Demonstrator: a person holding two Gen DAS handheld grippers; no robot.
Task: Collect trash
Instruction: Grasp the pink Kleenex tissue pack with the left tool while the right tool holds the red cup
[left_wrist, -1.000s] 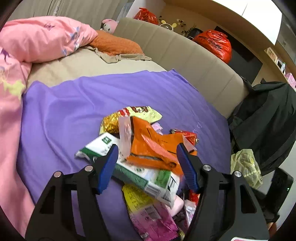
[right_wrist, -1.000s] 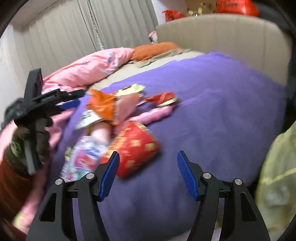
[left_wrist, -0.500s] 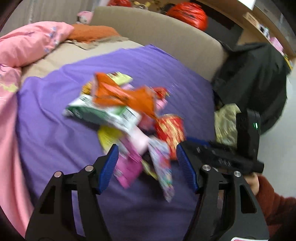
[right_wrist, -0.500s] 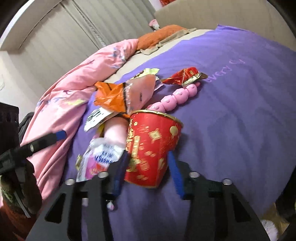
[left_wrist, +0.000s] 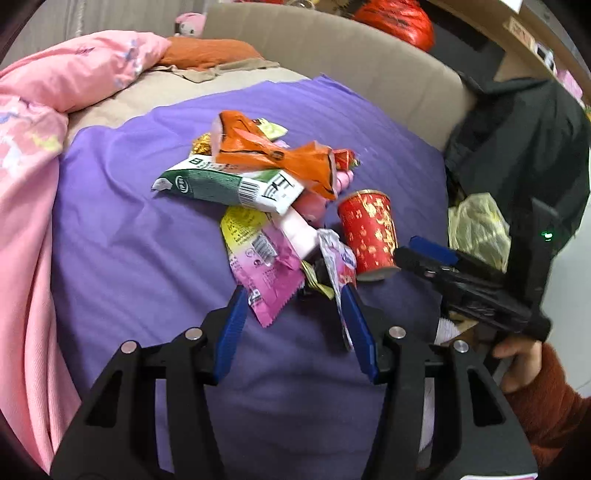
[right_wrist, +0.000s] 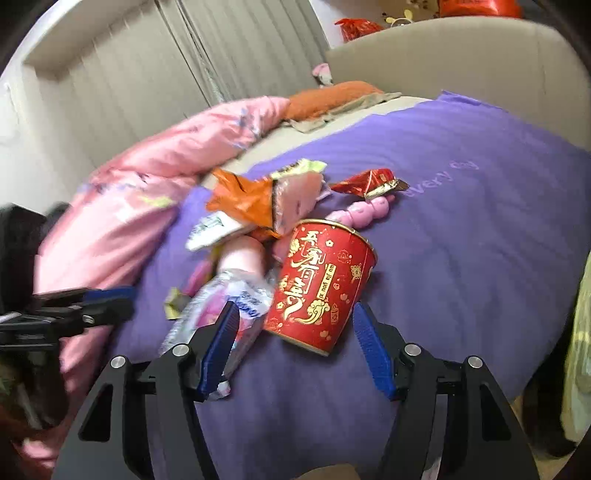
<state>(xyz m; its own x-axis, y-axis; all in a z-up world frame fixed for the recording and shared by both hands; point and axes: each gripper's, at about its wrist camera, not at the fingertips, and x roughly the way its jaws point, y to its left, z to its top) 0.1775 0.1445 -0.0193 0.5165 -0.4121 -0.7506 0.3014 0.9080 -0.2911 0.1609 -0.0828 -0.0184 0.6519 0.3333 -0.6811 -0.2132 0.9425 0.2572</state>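
Where half a second ago clamped narrow around the red paper cup (right_wrist: 320, 286), now spread wide again on the right gripper (right_wrist: 295, 343), cup lying loose on the purple blanket (right_wrist: 480, 236) just ahead. Left gripper (left_wrist: 295, 325) likewise splayed, empty, nearing the pink wrapper (left_wrist: 267, 275). Probably a failed grab; nothing collected yet.

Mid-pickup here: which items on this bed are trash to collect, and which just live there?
Trash:
red paper cup
orange wrapper
green-and-white packet
pink sachet
red foil wrapper

Not trash:
pink quilt
orange pillow
purple sheet
black jacket
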